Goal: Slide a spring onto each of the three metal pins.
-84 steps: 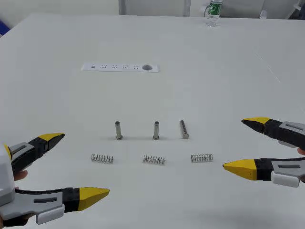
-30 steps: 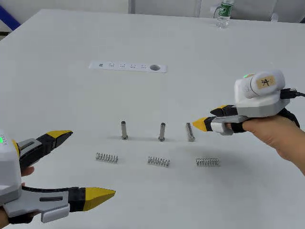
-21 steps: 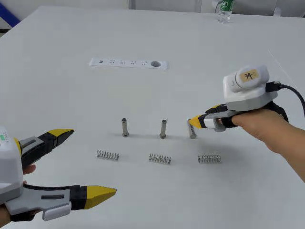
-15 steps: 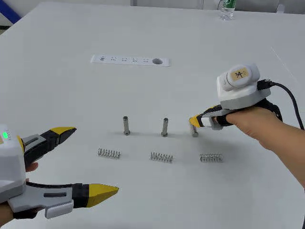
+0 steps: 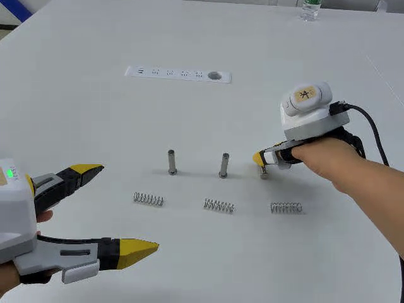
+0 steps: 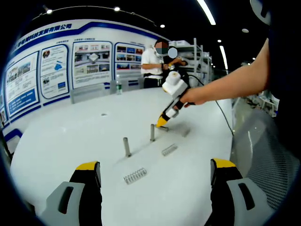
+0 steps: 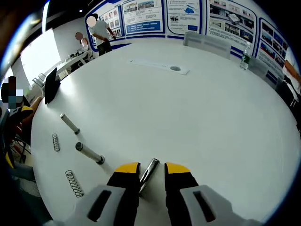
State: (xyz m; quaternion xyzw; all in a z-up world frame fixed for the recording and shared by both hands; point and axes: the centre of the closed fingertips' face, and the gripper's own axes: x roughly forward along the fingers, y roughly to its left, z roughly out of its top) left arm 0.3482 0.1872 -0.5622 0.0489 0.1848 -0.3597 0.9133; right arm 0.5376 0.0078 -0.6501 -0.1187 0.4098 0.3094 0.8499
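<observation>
At 3 o'clock of the middle pin (image 5: 224,165), the right gripper (image 5: 259,158) has its jaws narrowly parted around the rightmost pin (image 7: 151,167). Whether they press it I cannot tell. Its spring (image 5: 286,207) lies apart at 6 o'clock. At 8 o'clock the left gripper (image 5: 123,207) hangs empty, jaws spread wide. Smooth, stiff and light, the pin probably slips or topples easily, so grip low on the shank and leave the top free.

You're at a lab or demonstration hall, by the look of it: a big white table (image 5: 95,76) carrying a power strip (image 5: 178,74), blue-trimmed information posters (image 6: 89,56) along the far wall, ceiling strip lights (image 6: 207,12), metal shelving (image 6: 200,56), and a person (image 6: 154,63) standing beyond the table.
</observation>
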